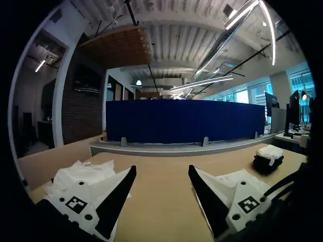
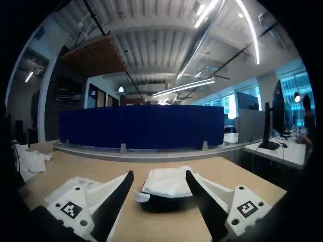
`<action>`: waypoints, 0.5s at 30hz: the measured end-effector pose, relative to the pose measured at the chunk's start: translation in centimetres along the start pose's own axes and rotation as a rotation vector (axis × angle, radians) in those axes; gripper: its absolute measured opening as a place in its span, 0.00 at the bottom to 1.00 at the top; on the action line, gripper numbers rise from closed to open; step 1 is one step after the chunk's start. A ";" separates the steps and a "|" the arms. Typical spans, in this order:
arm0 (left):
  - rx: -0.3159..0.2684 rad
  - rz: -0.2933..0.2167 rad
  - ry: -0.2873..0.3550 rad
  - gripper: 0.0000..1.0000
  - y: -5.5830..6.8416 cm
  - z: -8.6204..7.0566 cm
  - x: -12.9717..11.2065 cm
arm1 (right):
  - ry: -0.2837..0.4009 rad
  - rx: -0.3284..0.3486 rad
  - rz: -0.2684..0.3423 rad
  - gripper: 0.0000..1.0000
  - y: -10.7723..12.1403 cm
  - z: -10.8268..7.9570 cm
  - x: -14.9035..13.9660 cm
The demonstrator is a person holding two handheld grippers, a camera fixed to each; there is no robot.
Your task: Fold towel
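The left gripper (image 1: 161, 167) is hanging released, low over the wooden table (image 1: 161, 209). The crumpled white towel (image 1: 82, 172) is lying just beyond its left finger, nearer this gripper than the other. The right gripper (image 2: 159, 172), jaws also spread, is facing a folded white towel (image 2: 167, 181) sitting on a dark folded cloth (image 2: 161, 203), straight ahead between its fingers. A blue partition (image 1: 181, 121) is standing beyond.

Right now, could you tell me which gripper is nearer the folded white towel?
Right. The right gripper has the folded white towel close ahead of its open jaws; the left gripper sees it far to its right.
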State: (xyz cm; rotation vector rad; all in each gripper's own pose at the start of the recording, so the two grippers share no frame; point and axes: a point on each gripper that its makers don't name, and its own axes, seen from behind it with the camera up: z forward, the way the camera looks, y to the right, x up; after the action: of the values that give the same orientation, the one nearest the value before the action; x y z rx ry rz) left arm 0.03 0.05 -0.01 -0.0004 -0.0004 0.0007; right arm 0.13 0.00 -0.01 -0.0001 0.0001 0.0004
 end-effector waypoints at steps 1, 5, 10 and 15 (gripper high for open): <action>-0.003 0.004 -0.003 0.96 0.3 -0.1 0.2 | 0.000 0.000 0.002 1.00 0.0 0.0 0.9; -0.020 0.029 -0.022 0.96 1.3 -0.4 1.5 | -0.003 0.001 0.011 1.00 -0.1 -0.3 4.2; -0.063 0.039 -0.065 0.96 2.3 -0.7 3.1 | -0.042 0.014 0.009 1.00 -0.2 -0.4 6.9; -0.116 0.031 -0.116 0.96 3.0 -0.5 3.9 | -0.076 0.044 -0.010 1.00 -0.8 -0.2 8.6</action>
State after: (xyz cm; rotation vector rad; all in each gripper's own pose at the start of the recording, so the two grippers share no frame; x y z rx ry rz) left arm 3.96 3.07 -0.55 -0.1163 -0.1168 0.0318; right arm 8.71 -0.80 -0.23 0.0439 -0.0762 -0.0098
